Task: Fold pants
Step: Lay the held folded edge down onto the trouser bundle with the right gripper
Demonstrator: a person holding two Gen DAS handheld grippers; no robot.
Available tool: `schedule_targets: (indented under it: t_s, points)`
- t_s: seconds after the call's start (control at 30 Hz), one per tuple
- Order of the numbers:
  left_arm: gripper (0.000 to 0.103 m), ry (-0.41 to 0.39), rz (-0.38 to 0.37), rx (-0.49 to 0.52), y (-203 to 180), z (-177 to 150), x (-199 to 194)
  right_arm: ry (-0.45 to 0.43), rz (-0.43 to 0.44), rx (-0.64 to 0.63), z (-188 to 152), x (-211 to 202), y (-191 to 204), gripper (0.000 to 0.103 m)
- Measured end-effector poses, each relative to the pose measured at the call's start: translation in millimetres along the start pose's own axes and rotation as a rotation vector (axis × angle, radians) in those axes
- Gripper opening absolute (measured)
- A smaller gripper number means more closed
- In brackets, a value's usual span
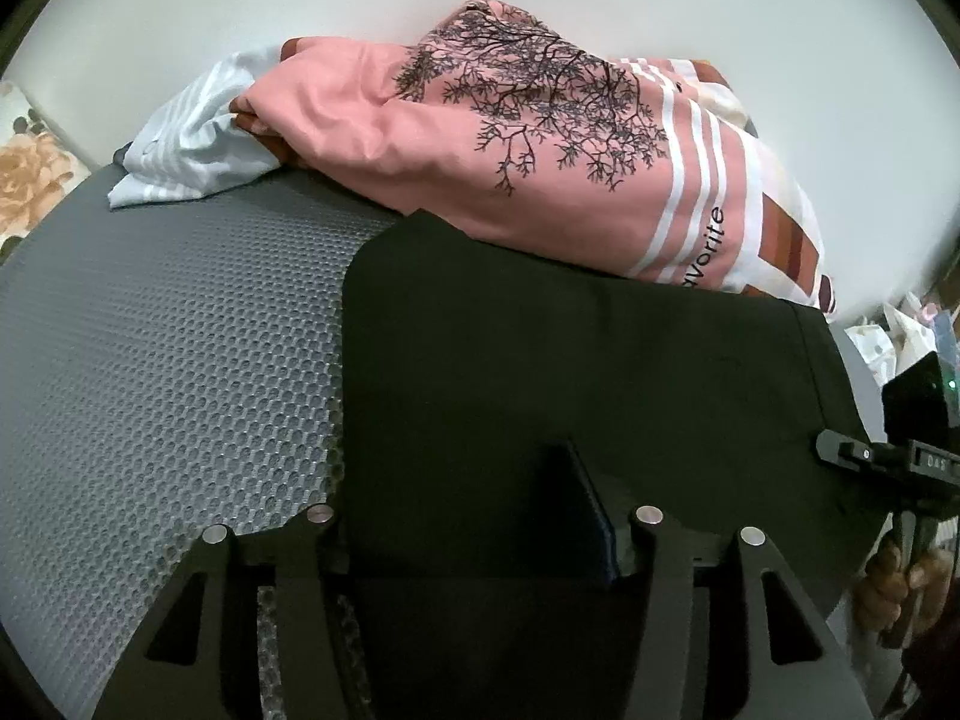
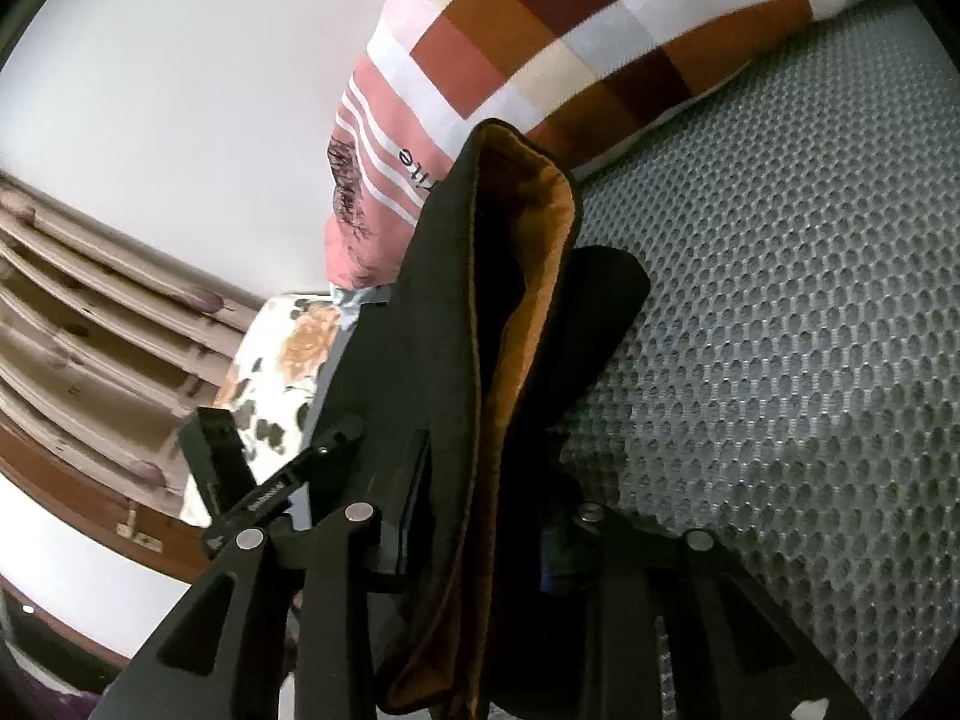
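Note:
Black pants (image 1: 570, 372) lie flat on the grey mesh mat (image 1: 150, 330), their left edge running straight down toward me. My left gripper (image 1: 462, 480) is low over them, jaws apart. One finger (image 1: 585, 504) rests on the cloth, and the other is hidden at the pants' edge. Nothing is pinched, so it is open. In the right wrist view a thick fold of the pants (image 2: 456, 330), black outside with an orange-brown lining (image 2: 528, 312), stands up between my right gripper's (image 2: 480, 510) fingers. This gripper is shut on it. The right gripper (image 1: 888, 462) also shows at the pants' right edge.
A pink quilt with a tree print (image 1: 510, 120) is heaped along the far edge of the mat, touching the pants. A white striped cloth (image 1: 186, 132) and a floral pillow (image 1: 30, 174) lie at the left. A checked pillow (image 2: 570, 42) is behind, and a person's hand (image 1: 900, 588) holds the right gripper.

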State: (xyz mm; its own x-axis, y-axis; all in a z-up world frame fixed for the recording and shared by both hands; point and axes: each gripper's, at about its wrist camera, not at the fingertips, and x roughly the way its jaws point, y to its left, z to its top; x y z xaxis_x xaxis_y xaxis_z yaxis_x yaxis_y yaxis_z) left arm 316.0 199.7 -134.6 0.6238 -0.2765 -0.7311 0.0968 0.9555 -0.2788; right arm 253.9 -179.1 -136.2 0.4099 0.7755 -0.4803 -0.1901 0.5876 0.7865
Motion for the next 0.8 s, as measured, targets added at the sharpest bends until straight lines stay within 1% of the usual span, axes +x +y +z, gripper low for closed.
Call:
schedule_targets:
  t_s: [0.57,0.7,0.8]
  points:
    - [0.060,-0.009,0.040,0.006,-2,1,1,-0.034,-0.098,-0.054,-2,19,20,0.029]
    - [0.061,-0.010,0.047,0.007,-3,0,1,-0.048,-0.135,-0.075,-4,24,27,0.032]
    - [0.062,-0.009,0.051,0.006,-3,0,1,-0.058,-0.146,-0.078,-6,27,31,0.034]
